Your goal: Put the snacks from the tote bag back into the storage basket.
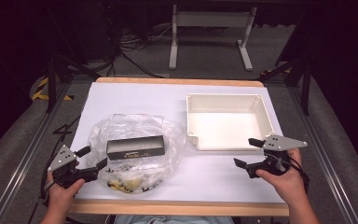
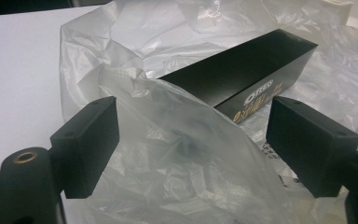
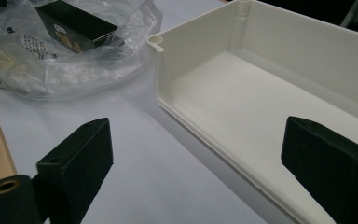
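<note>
The black box (image 1: 135,147) is seen lying on the crumpled clear plastic bag (image 1: 121,128), not yet moved; the white tray (image 1: 261,109) stands empty beside it; the left gripper (image 1: 93,158) is held open at the bag's edge, nothing pinched; the right gripper (image 1: 248,152) is held open and empty by the tray's front wall; everything remains to be done.

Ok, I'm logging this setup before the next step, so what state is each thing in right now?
Plastic bag: crumpled, lying on the table, mouth loose.
Black box: closed, lying flat on the bag.
White tray: upright, empty.
Left gripper: open, jaws either side of a bag fold, not pressing.
Right gripper: open, holding nothing, beside the tray.
</note>
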Available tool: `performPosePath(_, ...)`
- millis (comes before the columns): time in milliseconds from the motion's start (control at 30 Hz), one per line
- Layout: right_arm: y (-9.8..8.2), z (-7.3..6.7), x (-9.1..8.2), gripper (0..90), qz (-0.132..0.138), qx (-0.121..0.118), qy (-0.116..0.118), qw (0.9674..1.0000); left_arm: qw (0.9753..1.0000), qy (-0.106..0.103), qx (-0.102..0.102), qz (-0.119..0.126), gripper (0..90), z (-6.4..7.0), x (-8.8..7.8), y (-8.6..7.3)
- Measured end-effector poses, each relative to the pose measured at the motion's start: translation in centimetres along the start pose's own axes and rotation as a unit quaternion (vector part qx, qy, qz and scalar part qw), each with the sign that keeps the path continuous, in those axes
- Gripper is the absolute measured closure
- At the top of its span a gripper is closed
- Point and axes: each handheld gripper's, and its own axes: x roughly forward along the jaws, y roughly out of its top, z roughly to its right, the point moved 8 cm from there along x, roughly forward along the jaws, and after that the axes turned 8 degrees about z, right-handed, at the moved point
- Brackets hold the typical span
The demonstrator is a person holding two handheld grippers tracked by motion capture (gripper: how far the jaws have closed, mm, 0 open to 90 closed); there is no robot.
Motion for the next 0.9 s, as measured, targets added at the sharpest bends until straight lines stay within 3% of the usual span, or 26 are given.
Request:
performPosePath(367,1.2,-0.2,-0.6,6.6,-0.018,0.002,0.013,0.9997,1.0000,-0.002,0.000,-0.002,18.1,-0.1,0.1,-0.1)
performPosePath(467,1.2,-0.3,-0.7,5.3,-0.036,-0.014,0.033,0.9987,1.0000,0.000,-0.002,-0.003,18.1,-0.1,0.2,-0.1)
performPosePath(900,3.2,-0.6,-0.5,3.3,-0.039,-0.039,0.049,0.9973,1.0000,-0.002,0.000,-0.002,18.1,0.0,0.2,-0.1)
